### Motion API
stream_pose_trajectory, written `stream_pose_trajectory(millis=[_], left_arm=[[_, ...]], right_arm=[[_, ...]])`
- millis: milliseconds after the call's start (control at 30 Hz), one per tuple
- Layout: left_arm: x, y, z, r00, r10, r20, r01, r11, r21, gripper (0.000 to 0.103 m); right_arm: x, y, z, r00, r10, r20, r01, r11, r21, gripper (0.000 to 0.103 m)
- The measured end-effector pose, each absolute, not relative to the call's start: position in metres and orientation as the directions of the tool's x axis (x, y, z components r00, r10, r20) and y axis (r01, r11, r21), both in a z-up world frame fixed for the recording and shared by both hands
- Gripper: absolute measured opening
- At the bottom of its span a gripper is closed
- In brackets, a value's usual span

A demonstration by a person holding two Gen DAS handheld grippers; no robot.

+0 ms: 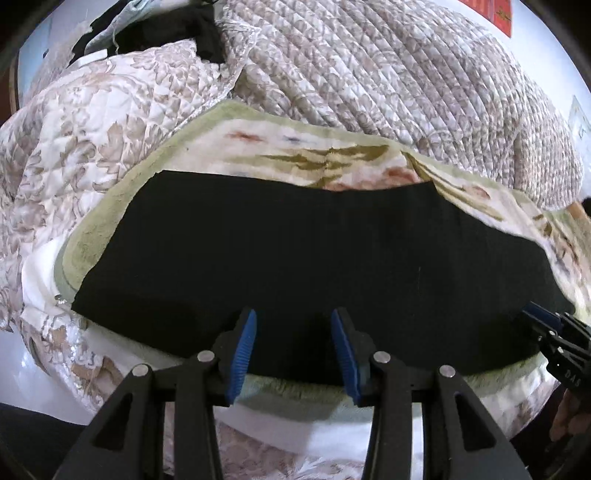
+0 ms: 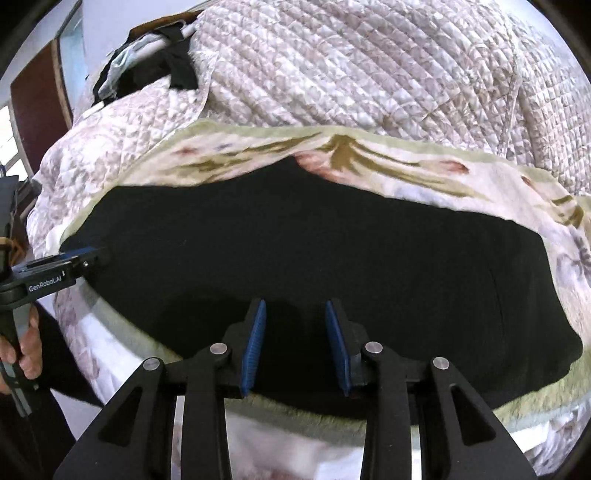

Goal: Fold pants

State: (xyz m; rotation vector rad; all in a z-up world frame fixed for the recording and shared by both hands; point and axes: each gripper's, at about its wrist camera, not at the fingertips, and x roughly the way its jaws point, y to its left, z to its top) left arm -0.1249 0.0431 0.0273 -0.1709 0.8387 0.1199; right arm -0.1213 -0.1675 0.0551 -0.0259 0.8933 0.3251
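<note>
The black pants [image 1: 295,251] lie flat as one long folded band across a floral blanket [image 1: 332,147] on the bed. My left gripper [image 1: 293,317] hovers over the band's near edge, left of its middle, open, with nothing pinched between its blue pads [image 1: 242,354]. From the right wrist view the same pants [image 2: 314,251] fill the middle. My right gripper [image 2: 295,306] stands open over their near edge, its pads [image 2: 255,347] apart and bare. Each gripper shows in the other's view: the right gripper [image 1: 535,314] at the pants' right end, the left gripper [image 2: 96,256] at their left end.
A quilted floral bedspread [image 1: 388,74] is heaped behind the blanket. Dark clothes [image 1: 159,33] are piled at the far left of the bed. A hand [image 2: 26,350] holds the left gripper's handle. The bed's near edge, with white sheet [image 1: 314,424], lies below the grippers.
</note>
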Motion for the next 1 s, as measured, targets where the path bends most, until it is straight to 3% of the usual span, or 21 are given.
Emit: stream_pose_trajectory(millis=[267, 567, 700, 1000], left_arm=[[-0.123, 0.043, 0.028, 0.665, 0.044, -0.746, -0.163, 0.983, -0.086, 0.046], [-0.115, 0.101, 0.035, 0.632, 0.152, -0.760, -0.331, 0.939, -0.088, 0.046], [-0.119, 0.147, 0.036, 0.616, 0.181, -0.767, -0.449, 0.880, -0.153, 0.046], [-0.116, 0.177, 0.029, 0.627, 0.145, -0.765, -0.465, 0.858, -0.219, 0.065]], right_arm=[[-0.121, -0.169, 0.048, 0.562, 0.277, -0.780, -0.286, 0.949, 0.131, 0.035], [-0.114, -0.184, 0.051, 0.573, 0.261, -0.777, -0.223, 0.962, 0.159, 0.035], [-0.111, -0.188, 0.052, 0.571, 0.260, -0.778, -0.209, 0.963, 0.169, 0.035], [-0.102, -0.186, 0.053, 0.559, 0.286, -0.778, -0.223, 0.956, 0.191, 0.035]])
